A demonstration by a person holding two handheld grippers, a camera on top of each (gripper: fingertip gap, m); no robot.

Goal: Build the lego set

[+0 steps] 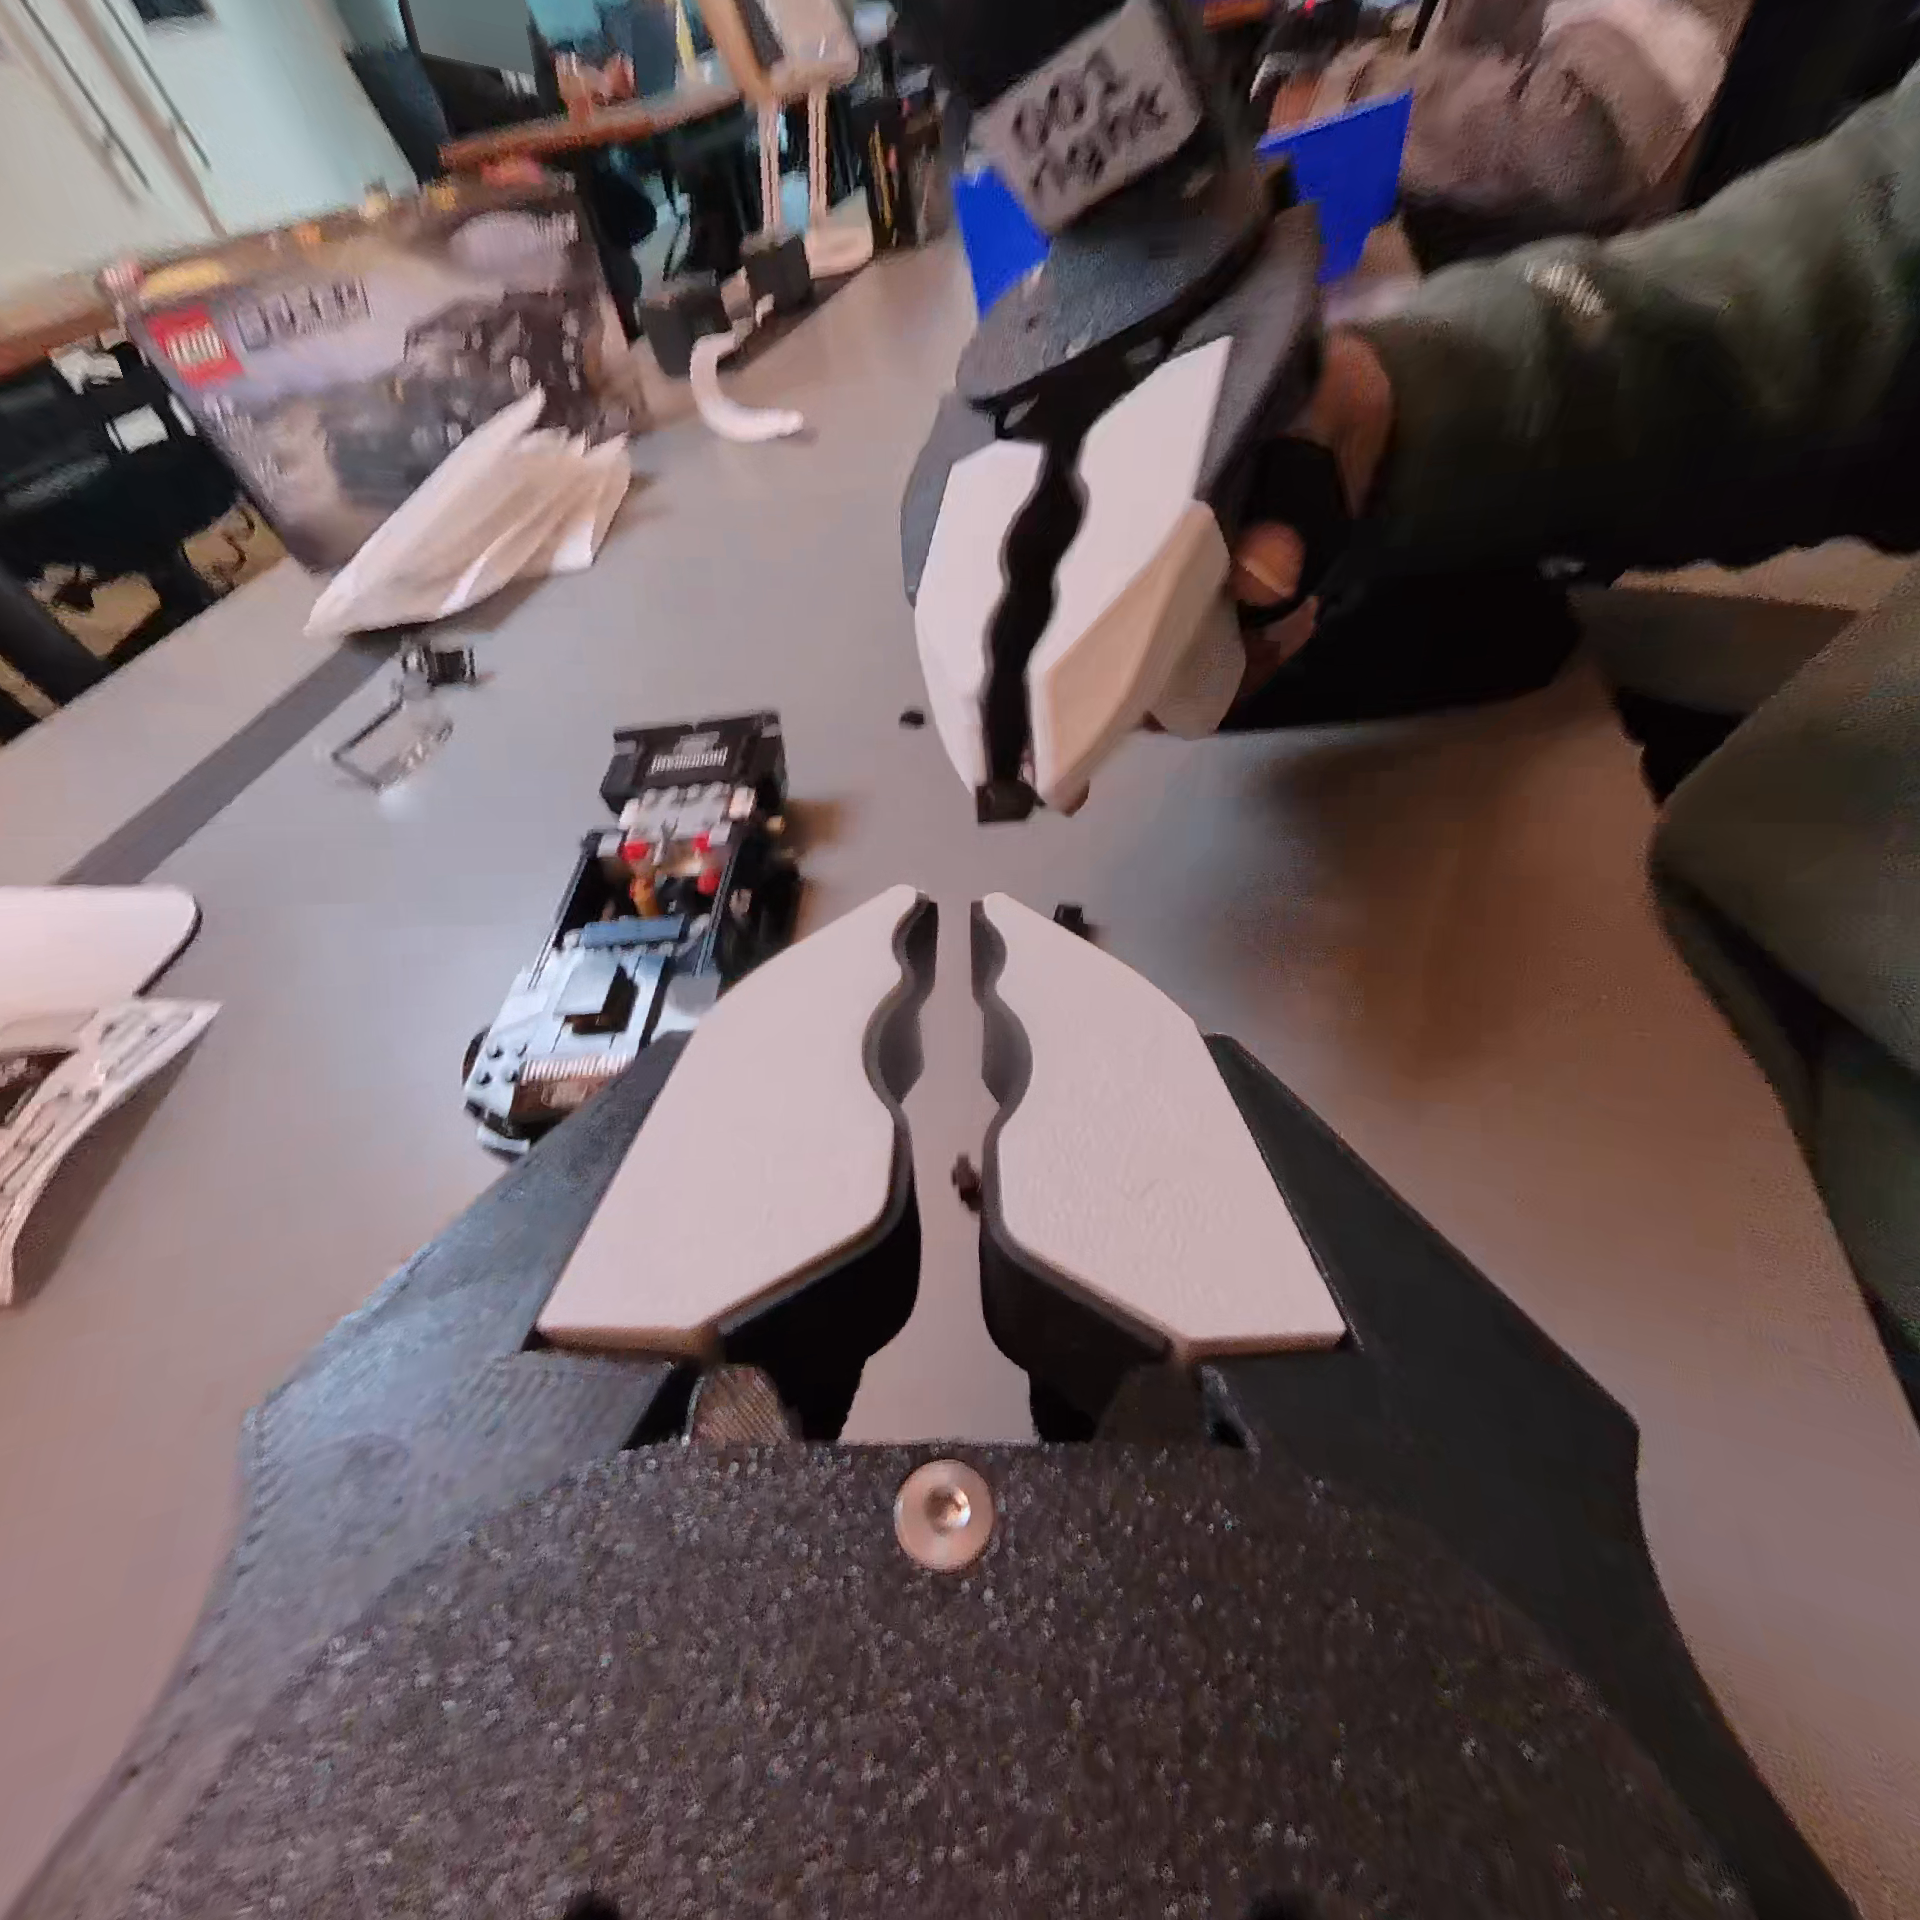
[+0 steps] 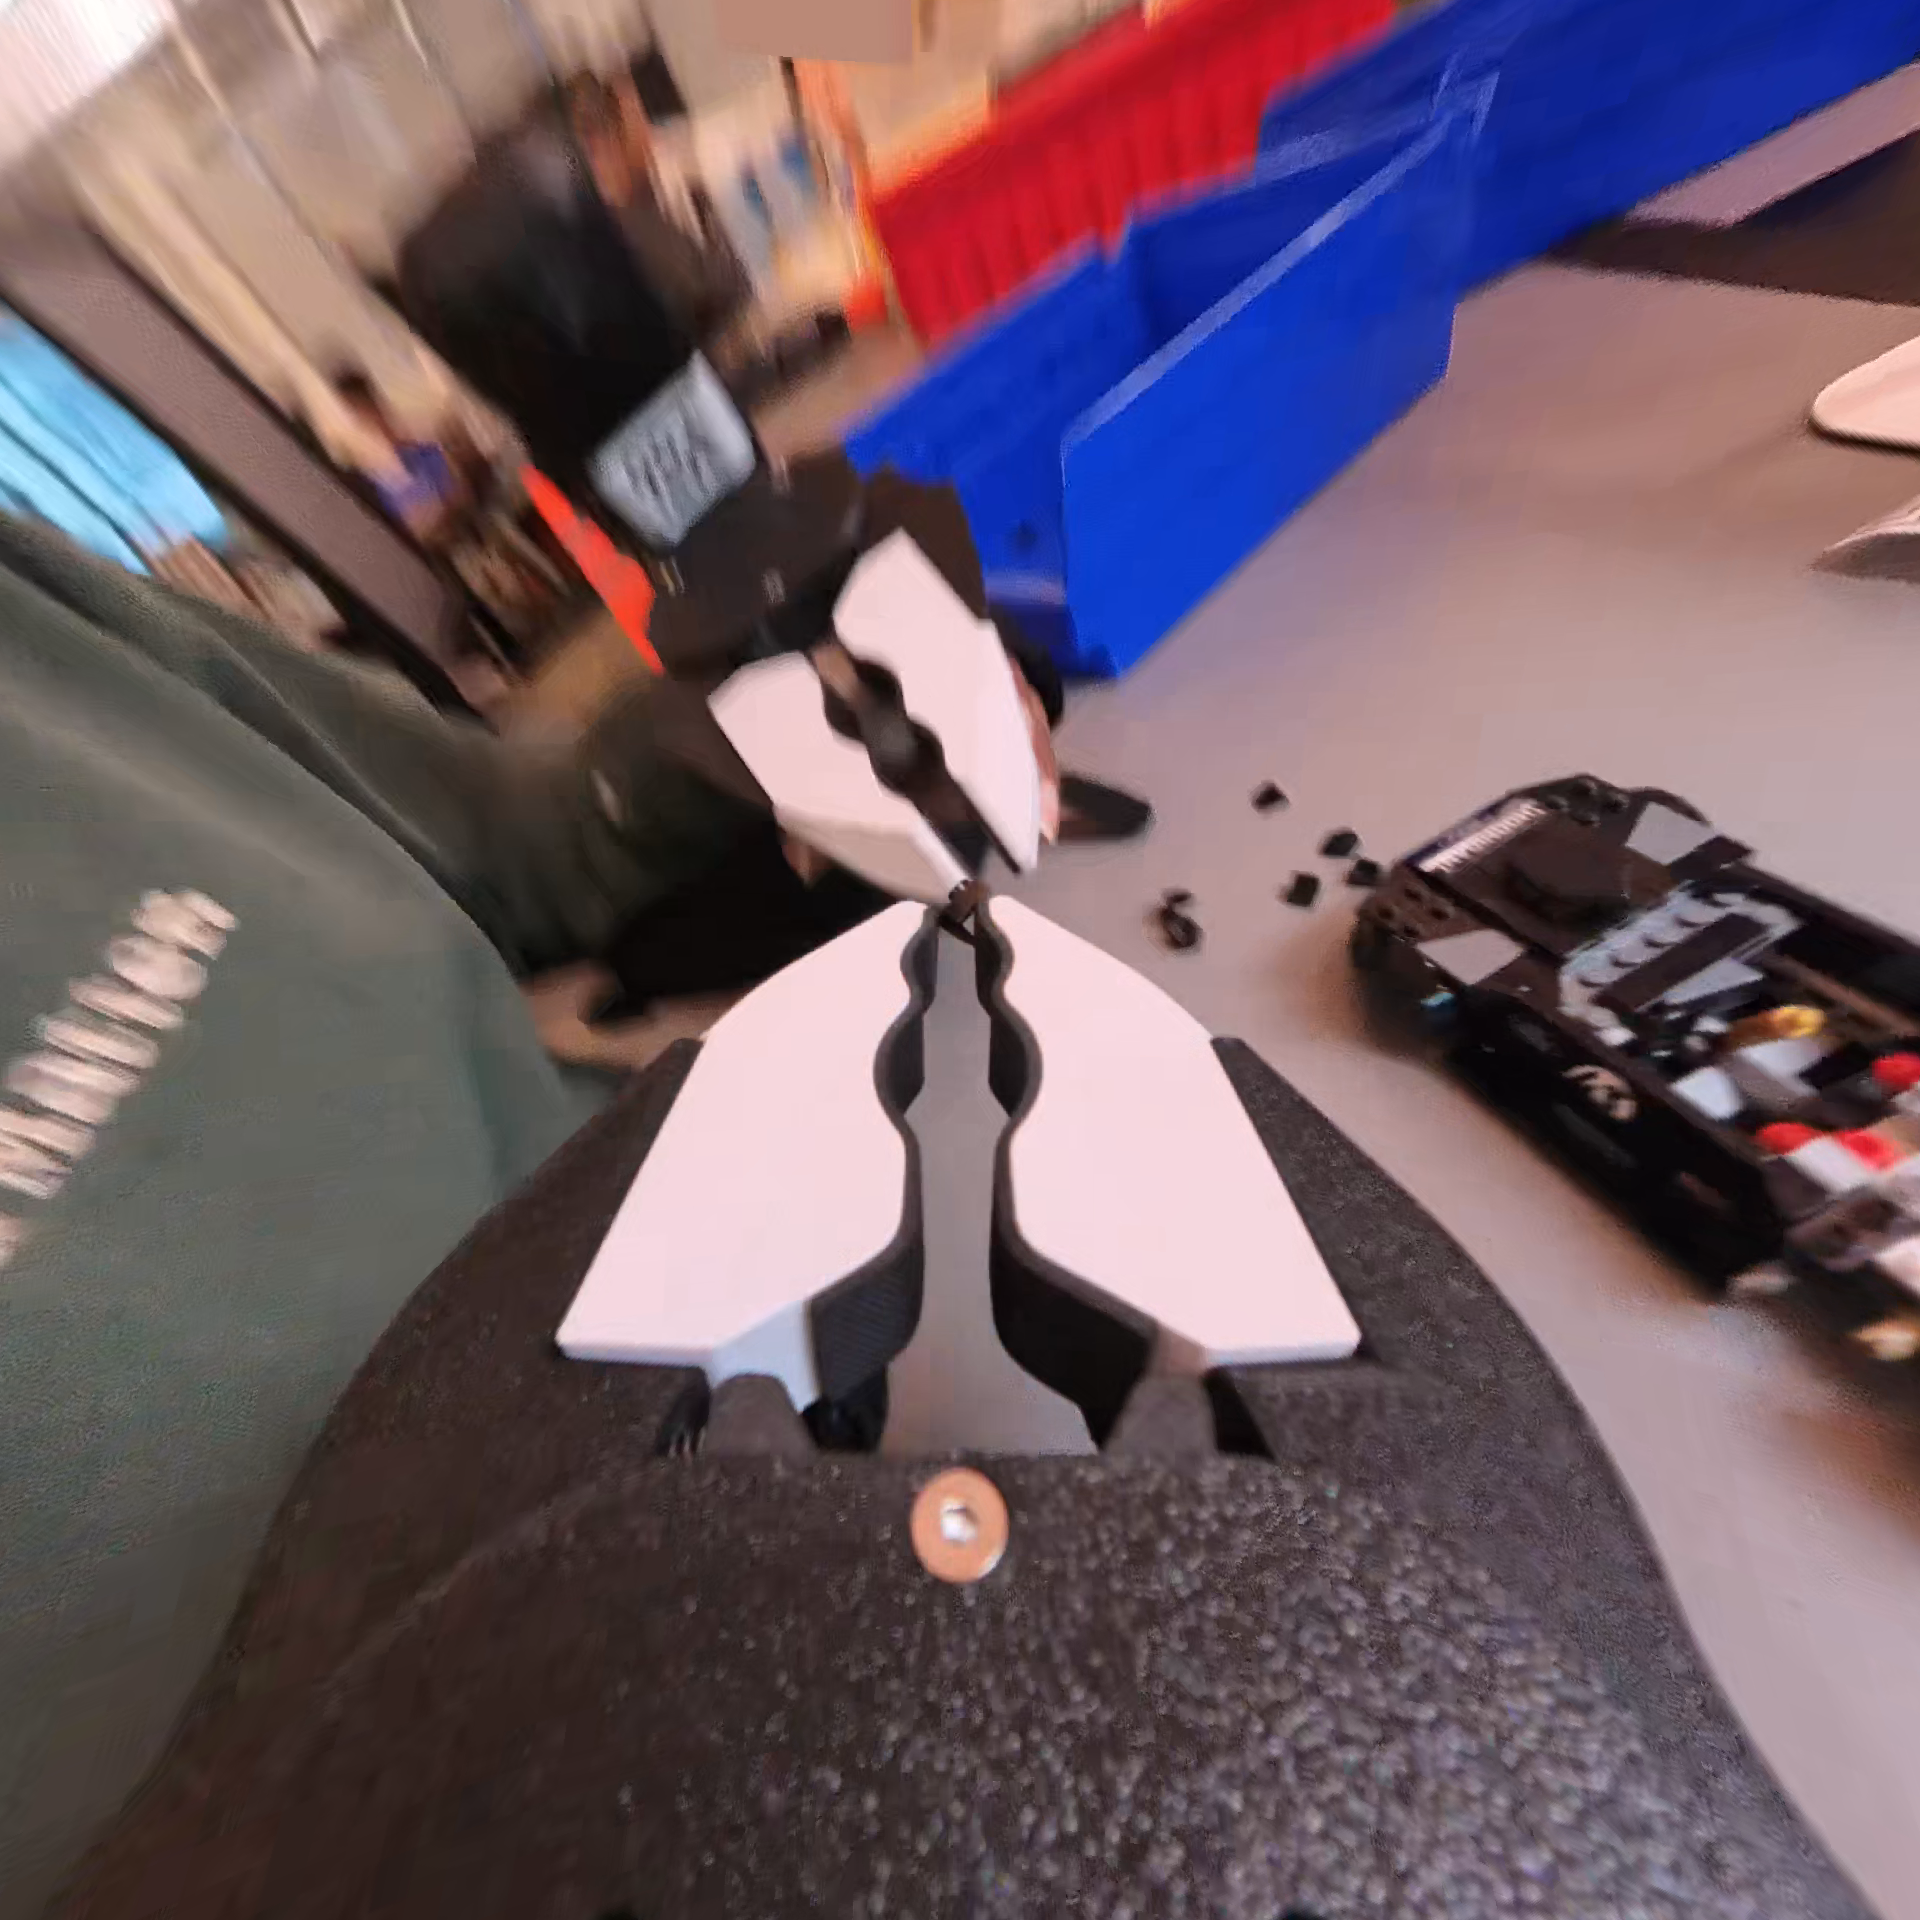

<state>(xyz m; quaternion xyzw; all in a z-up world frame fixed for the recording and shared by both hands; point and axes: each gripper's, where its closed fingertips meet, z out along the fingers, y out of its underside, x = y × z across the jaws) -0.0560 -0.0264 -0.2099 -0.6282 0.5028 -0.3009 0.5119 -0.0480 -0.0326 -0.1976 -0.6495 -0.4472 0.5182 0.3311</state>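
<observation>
Right gripper (image 1: 1010, 800) jaws clench a small black Lego piece (image 1: 1006, 802); left gripper (image 1: 952, 909) jaws stand slightly parted, empty, beside the half-built Lego car (image 1: 634, 935) on the desk (image 1: 1299, 1039).

One part-built lego car (image 1: 634, 945), two grippers (image 1: 951, 914) (image 1: 1013, 800), one set box (image 1: 384, 364), several loose black pieces (image 2: 1340, 844) (blurred, perhaps six)

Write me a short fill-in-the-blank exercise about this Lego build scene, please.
1. The right gripper pinches a small ___ piece at its fingertips.
2. The half-built car rests on the ___.
3. The person's sleeve is dark ___.
Missing words: black; table; green.
</observation>
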